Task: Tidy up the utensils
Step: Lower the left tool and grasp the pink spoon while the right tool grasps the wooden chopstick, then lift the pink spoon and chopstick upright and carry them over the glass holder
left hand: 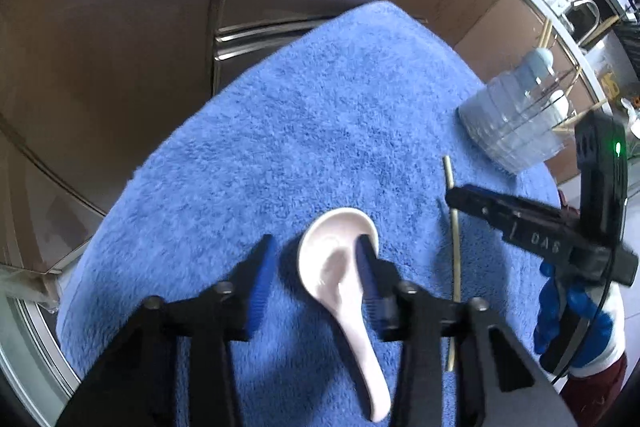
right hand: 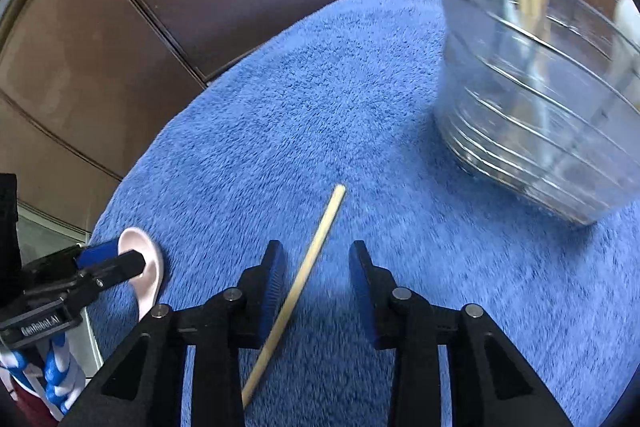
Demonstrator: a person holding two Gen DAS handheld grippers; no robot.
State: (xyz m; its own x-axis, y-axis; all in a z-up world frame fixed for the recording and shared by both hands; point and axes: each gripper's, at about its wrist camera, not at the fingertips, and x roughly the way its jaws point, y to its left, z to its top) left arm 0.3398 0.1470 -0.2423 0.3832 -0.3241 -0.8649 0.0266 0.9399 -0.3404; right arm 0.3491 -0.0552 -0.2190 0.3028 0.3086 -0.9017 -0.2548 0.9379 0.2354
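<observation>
A white ceramic spoon [left hand: 328,267] lies on a blue towel [left hand: 320,107]. My left gripper [left hand: 316,259] hangs low over it, jaws apart. The spoon's bowl sits between the blue pads: the right pad overlaps the bowl's edge and the left pad stands clear of it. To the right lies one wooden chopstick [left hand: 456,267]. In the right wrist view my right gripper [right hand: 318,267] straddles that chopstick [right hand: 316,247], which runs close to the left pad with a wide gap to the right one. The spoon [right hand: 150,279] shows at the left there.
A clear ribbed utensil holder [right hand: 540,99] with chopsticks and a pale blue item in it stands on the towel's right end [left hand: 516,123]. Brown cabinet fronts lie beyond the towel's far edge. A gloved hand [left hand: 572,307] holds the right gripper.
</observation>
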